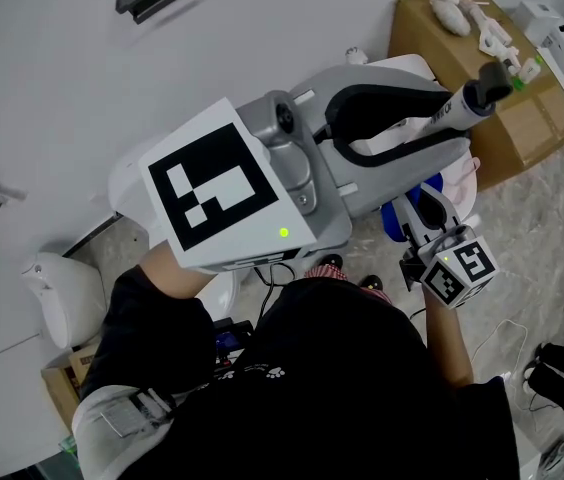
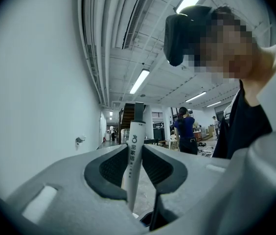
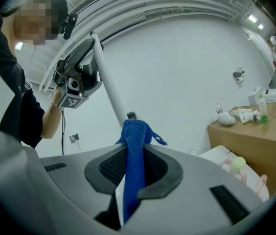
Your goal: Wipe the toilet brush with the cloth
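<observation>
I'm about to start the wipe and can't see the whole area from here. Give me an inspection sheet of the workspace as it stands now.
Surface: no table; the work is done in the air above a pale stone-patterned floor.
Job's things: white toilet brush handle, brush head not seen; blue cloth, its tip close by the handle, contact cannot be told.
Clutter: cardboard box with white items on top.
Grippers: left gripper shut on the handle; right gripper shut on the cloth.
Cables: thin pale cable on the floor at the right.
Surroundings: white wall; a person standing farther down the hall.
</observation>
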A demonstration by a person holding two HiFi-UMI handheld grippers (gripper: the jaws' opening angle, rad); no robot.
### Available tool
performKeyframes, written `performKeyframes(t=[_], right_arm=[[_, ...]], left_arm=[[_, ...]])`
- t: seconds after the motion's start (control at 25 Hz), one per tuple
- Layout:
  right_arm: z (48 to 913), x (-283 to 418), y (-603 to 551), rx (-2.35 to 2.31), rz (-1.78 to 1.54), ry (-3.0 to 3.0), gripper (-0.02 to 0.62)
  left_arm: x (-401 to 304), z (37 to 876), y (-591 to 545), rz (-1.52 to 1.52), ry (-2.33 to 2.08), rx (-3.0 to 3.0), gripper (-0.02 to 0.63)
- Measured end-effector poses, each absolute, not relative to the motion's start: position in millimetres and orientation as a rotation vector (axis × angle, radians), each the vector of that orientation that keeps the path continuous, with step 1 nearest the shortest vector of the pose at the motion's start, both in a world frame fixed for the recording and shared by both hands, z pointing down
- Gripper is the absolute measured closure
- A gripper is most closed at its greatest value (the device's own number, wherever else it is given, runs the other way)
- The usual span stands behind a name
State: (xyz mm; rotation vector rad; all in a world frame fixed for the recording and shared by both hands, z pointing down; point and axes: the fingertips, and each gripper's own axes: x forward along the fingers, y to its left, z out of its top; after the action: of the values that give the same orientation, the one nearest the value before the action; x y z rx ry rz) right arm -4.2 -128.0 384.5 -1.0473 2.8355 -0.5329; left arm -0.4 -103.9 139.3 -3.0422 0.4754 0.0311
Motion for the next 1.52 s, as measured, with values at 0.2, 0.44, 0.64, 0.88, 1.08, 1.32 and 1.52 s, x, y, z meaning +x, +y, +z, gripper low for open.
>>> performKeyframes(t=[0.2, 0.44, 0.64, 0.88, 1.08, 1.32, 1.52], right_arm=[[388.8, -6.0, -126.7, -1.054, -0.540, 2.849, 0.531], [398.2, -7.1, -127.2, -1.077, -0.556, 2.865, 0.531], [402.9, -6.0, -127.2, -1.099, -0.566, 2.873, 0.531], [410.0, -5.4, -127.6, -1.119, -0.583, 2.877, 0.531], [416.4, -3.7, -127.5, -1.133, -0.601, 2.879, 0.531], [422.0, -3.3, -127.8, -1.147, -0.616, 2.882, 0.531], [426.3, -2.1, -127.9, -1.158, -0.630, 2.883, 0.531]], left_arm=[[1.0, 137.2, -102.2, 0.038, 0.469, -3.040, 0.518], [1.6, 135.0, -102.0, 0.068, 0.465, -3.042, 0.517], [2.0, 130.7, -99.7, 0.090, 0.457, -3.042, 0.517], [1.8, 128.0, -98.0, 0.102, 0.447, -3.041, 0.517], [1.9, 126.6, -97.0, 0.109, 0.442, -3.043, 0.517], [1.3, 123.9, -95.4, 0.118, 0.435, -3.043, 0.517], [2.1, 121.8, -94.7, 0.118, 0.433, -3.043, 0.517]])
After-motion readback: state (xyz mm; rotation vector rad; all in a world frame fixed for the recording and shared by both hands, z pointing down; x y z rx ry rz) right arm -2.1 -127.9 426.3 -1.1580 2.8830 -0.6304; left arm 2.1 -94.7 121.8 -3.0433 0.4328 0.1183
